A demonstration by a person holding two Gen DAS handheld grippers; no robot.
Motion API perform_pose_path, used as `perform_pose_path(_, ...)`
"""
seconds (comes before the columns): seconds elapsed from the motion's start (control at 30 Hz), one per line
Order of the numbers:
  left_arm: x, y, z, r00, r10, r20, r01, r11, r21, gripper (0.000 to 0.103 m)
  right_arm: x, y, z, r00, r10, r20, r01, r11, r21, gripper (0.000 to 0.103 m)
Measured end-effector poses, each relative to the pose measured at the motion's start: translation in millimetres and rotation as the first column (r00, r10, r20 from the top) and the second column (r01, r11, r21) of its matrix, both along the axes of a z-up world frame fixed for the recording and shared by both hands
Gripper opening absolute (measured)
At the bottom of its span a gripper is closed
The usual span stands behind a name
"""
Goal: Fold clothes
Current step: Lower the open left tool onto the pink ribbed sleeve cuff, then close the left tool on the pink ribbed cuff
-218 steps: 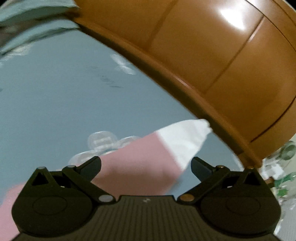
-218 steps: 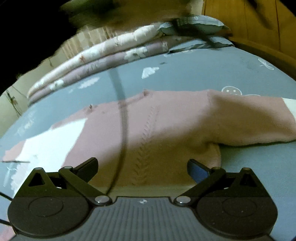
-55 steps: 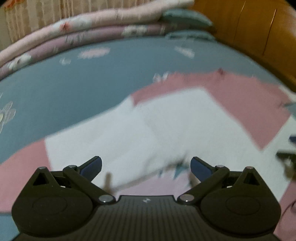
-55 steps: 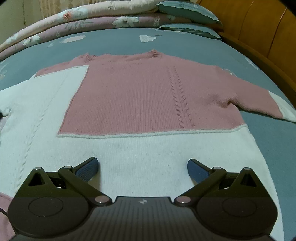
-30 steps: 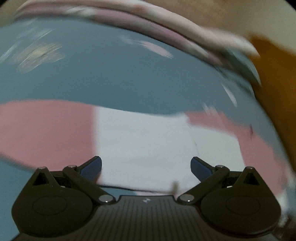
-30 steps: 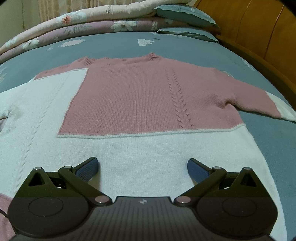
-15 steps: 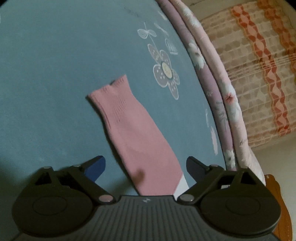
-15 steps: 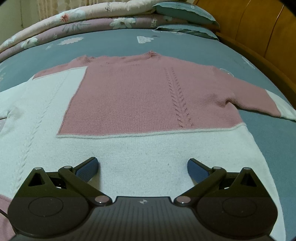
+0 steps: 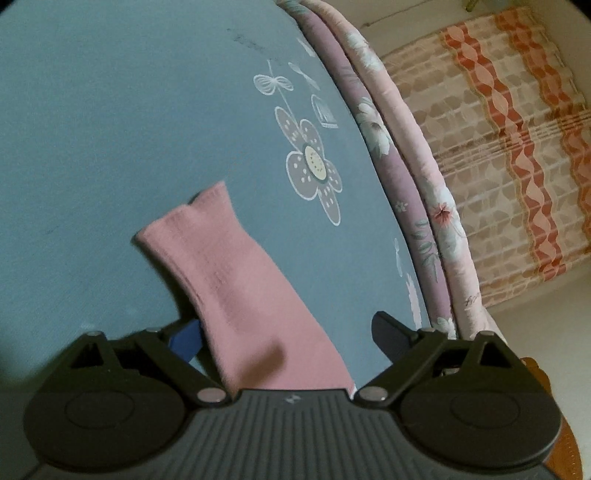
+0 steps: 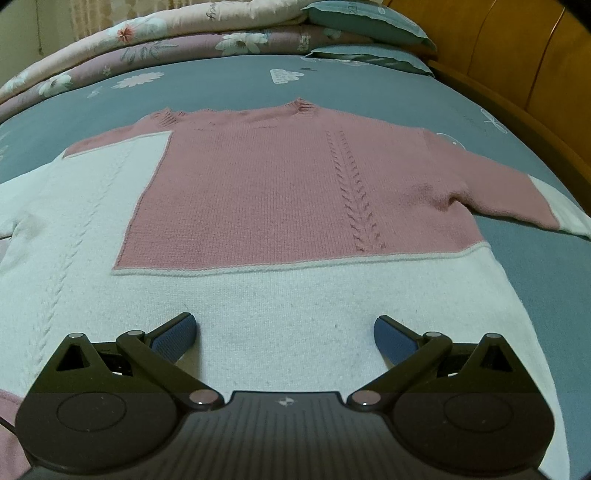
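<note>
A pink and white knit sweater (image 10: pixel 266 192) lies flat on the blue bed sheet (image 10: pixel 369 85), neck at the far end, white hem band nearest. My right gripper (image 10: pixel 284 332) stands open just above the white hem, nothing between its fingers. The sweater's right sleeve (image 10: pixel 509 195) stretches out to the right, ending in a white cuff. In the left wrist view, the pink left sleeve (image 9: pixel 240 295) runs away from me to its ribbed cuff (image 9: pixel 184 221). My left gripper (image 9: pixel 286 332) is open, its fingers on either side of this sleeve, not pressing it.
Folded floral quilts (image 10: pixel 166 40) and blue pillows (image 10: pixel 369 18) line the far edge of the bed. A wooden headboard (image 10: pixel 517 55) rises at the right. In the left wrist view, a patterned curtain (image 9: pixel 517 147) hangs past the quilts (image 9: pixel 406 166).
My left gripper swung from the white sweater body out to the pink sleeve, rolled, and has crept closer along it. The right gripper has stayed still.
</note>
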State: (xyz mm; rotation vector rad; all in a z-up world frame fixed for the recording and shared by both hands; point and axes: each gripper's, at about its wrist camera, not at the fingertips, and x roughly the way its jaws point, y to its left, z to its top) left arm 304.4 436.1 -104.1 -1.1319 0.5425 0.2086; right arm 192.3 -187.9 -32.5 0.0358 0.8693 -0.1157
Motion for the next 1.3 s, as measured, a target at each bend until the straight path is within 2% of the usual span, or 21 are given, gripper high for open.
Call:
perform_pose_path(0.2,-17.5,-11.2,-2.9,0.999,-0.025,0.039,0.025,1.000,0.006,0.091,1.0,-0.1,0.4,1.000,-0.002,-0.007,0.002,1.000,0.002,0.103)
perform_pose_path(0.43,6.8,-1.5,-4.1,0.998,0.006,0.055,-0.008,1.000,0.023,0.091,0.4,-0.6,0.0,1.000,0.000,-0.005,0.000,1.000,0.002,0.103)
perform_pose_path(0.57,3.0,-7.3,-4.3,0.998,-0.005,0.066,0.001,0.999,0.053,0.088,0.3,-1.5,-0.3,1.000,0.003,-0.006,-0.003,1.000,0.003,0.103)
perform_pose_path(0.63,-4.0,-9.4,-7.1,0.998,-0.007,0.069,0.003,0.998,0.061,0.080,0.8,-1.6,0.1,1.000,0.002,-0.009,-0.002,1.000,0.005,0.103)
perform_pose_path(0.7,-11.2,-10.9,-10.6,0.997,-0.005,0.072,0.000,0.998,0.068,0.067,0.9,-1.7,0.0,1.000,0.002,-0.009,-0.002,1.000,0.006,0.103)
perform_pose_path(0.8,-7.3,-4.2,-14.3,0.997,0.011,0.076,-0.015,0.998,0.058,0.059,1.3,-0.9,0.0,1.000,0.002,-0.008,-0.001,1.000,0.005,0.103)
perform_pose_path(0.93,-3.9,-5.3,-15.9,0.997,0.000,0.073,-0.009,0.993,0.118,0.051,1.2,-0.8,0.1,1.000,0.002,-0.008,-0.002,1.000,0.005,0.103)
perform_pose_path(1.0,-8.5,-5.0,-18.5,0.998,0.011,0.063,-0.019,0.992,0.121,0.034,1.1,-1.0,0.1,1.000,0.003,-0.008,-0.003,1.000,0.005,0.103)
perform_pose_path(1.03,-10.8,-4.8,-19.8,0.998,0.017,0.058,-0.024,0.992,0.122,0.028,1.0,-1.1,0.2,1.000,0.003,-0.008,-0.003,1.000,0.005,0.103)
perform_pose_path(1.07,-12.8,-3.2,-21.5,0.998,0.027,0.050,-0.032,0.993,0.111,0.018,1.0,-1.1,0.2,1.000,0.004,-0.008,-0.003,1.000,0.005,0.103)
perform_pose_path(1.1,-14.2,-1.1,-22.9,0.998,0.037,0.042,-0.040,0.995,0.090,0.014,0.9,-1.2,0.2,1.000,0.004,-0.008,-0.004,1.000,0.006,0.103)
perform_pose_path(1.17,-15.6,0.3,-22.6,0.999,0.046,0.028,-0.048,0.997,0.068,0.012,0.8,-1.4,0.2,1.000,0.005,-0.008,-0.005,1.000,0.006,0.103)
perform_pose_path(1.3,-14.2,-9.0,-11.1,0.999,0.045,-0.006,-0.045,0.993,0.106,0.009,0.2,-1.1,0.2,1.000,0.006,-0.008,-0.006,1.000,0.005,0.103)
